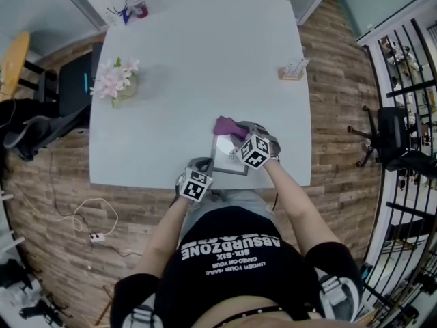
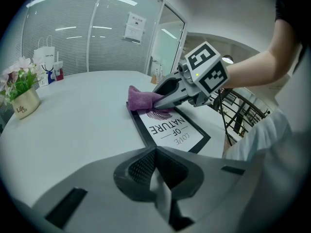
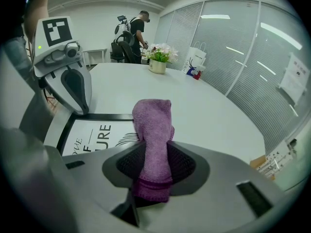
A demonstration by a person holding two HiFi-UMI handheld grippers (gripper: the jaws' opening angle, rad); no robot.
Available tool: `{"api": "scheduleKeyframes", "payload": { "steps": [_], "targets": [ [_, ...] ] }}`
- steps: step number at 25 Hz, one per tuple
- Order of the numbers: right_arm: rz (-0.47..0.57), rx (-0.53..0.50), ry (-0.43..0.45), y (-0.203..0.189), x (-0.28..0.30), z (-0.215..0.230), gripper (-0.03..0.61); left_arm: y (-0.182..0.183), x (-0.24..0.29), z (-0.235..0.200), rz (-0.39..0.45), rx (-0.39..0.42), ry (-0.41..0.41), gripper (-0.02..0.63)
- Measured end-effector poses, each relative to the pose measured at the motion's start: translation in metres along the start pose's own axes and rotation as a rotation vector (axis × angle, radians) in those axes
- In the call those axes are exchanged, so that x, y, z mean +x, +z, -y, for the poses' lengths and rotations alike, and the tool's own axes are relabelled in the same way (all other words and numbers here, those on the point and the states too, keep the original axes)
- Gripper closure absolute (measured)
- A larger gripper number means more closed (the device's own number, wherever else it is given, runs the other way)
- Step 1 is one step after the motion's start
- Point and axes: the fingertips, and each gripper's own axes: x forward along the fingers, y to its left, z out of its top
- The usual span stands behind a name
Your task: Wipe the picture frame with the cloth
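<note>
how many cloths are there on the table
1. The purple cloth is clamped in the right gripper, resting on the far end of the picture frame. No other shows.

Purple cloth point(image 3: 153, 140), soft and nubbly like towelling. The picture frame point(image 2: 167, 127) has a smooth black rim around a white paper print. The desk point(image 1: 198, 67) is smooth, pale and matt. The floor point(image 1: 334, 115) is wood planks.

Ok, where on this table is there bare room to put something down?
The broad middle of the table, between the flower pot and the small holder, is bare; so is the near-left corner. Crowded: the far-left corner with the paper bag and cup, and the near edge, where the left gripper, right gripper, cloth and picture frame sit.
</note>
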Motion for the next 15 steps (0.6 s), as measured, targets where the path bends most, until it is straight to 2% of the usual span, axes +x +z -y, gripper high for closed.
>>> {"api": "scheduleKeyframes", "payload": {
  "steps": [15],
  "targets": [
    [-0.028, 0.014, -0.001, -0.020, -0.018, 0.001, 0.431, 0.001, 0.002, 0.001, 0.003, 0.022, 0.033, 0.598]
  ]
}}
